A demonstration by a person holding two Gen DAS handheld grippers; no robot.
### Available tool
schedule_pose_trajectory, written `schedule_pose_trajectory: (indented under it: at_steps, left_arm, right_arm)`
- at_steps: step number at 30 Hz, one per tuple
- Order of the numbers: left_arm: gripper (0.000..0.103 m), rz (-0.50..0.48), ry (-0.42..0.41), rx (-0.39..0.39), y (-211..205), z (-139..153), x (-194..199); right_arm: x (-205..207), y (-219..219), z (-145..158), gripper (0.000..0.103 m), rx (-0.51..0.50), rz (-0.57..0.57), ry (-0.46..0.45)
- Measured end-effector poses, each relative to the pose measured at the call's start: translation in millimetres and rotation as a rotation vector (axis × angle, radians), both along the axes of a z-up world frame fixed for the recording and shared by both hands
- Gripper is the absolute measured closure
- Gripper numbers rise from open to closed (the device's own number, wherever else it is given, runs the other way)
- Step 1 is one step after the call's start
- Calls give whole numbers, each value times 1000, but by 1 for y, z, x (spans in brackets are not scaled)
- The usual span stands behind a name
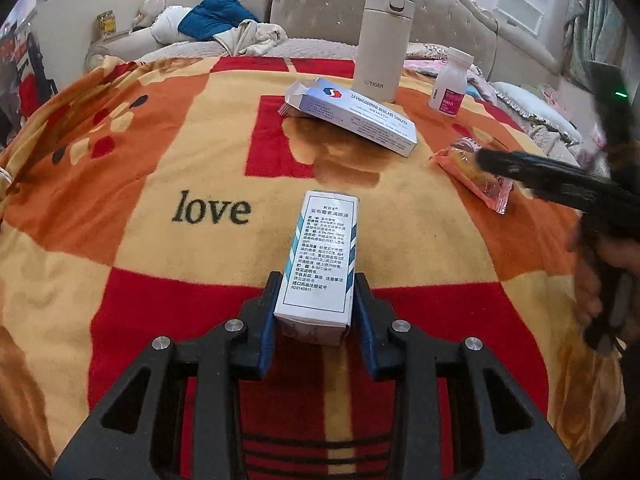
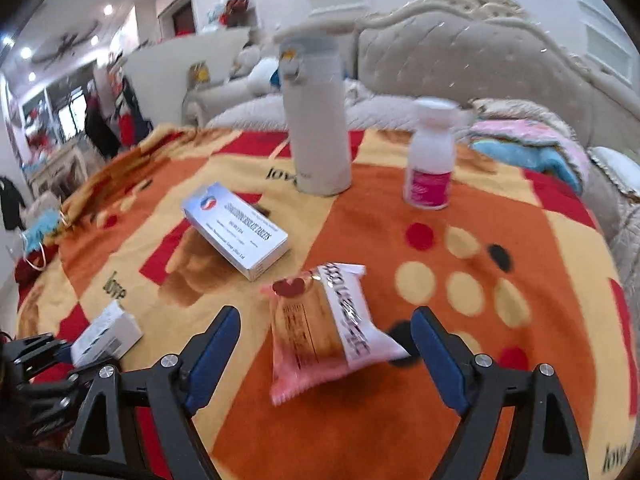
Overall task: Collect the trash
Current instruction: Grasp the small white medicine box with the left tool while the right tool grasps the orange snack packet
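My left gripper [image 1: 316,294] is shut on a small white medicine box [image 1: 320,260] with Chinese print, held just over the blanket; it also shows in the right wrist view [image 2: 106,334]. My right gripper [image 2: 326,320] is open, its fingers on either side of a pink snack packet [image 2: 320,328] lying on the blanket; the packet also shows in the left wrist view [image 1: 472,174]. An opened blue-and-white tablet box [image 1: 352,114] lies further back, and it also shows in the right wrist view [image 2: 236,230].
A white Tiger flask [image 1: 380,46] and a white pill bottle with a pink label [image 1: 448,82] stand at the far side of the orange, red and yellow blanket [image 1: 160,200]. A padded sofa [image 1: 440,4] with clothes lies behind.
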State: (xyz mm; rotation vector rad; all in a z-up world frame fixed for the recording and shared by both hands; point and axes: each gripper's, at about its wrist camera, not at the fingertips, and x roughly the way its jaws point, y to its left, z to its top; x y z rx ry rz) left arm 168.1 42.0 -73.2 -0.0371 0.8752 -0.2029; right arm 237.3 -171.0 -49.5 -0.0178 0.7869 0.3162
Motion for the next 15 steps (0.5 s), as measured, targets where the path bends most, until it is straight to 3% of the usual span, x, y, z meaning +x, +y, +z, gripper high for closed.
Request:
schedule_pose_trajectory:
  at_steps: [1, 2, 4, 9, 15]
  left_arm:
    - [72, 1, 1, -1, 0, 0, 0]
    - [72, 1, 1, 0, 0, 0, 0]
    - [72, 2, 1, -2, 0, 0, 0]
    - [72, 2, 1, 0, 0, 0, 1]
    - [72, 4, 1, 16, -1, 0, 0]
  right_arm:
    - [6, 5, -6, 18, -1, 15, 31]
    - [10, 9, -12, 25, -22, 25, 64]
    - [11, 14, -19, 46, -98, -5, 87]
    - [-28, -10, -3, 48, -38, -43, 38]
    - [-126, -65, 17, 48, 9, -62, -21]
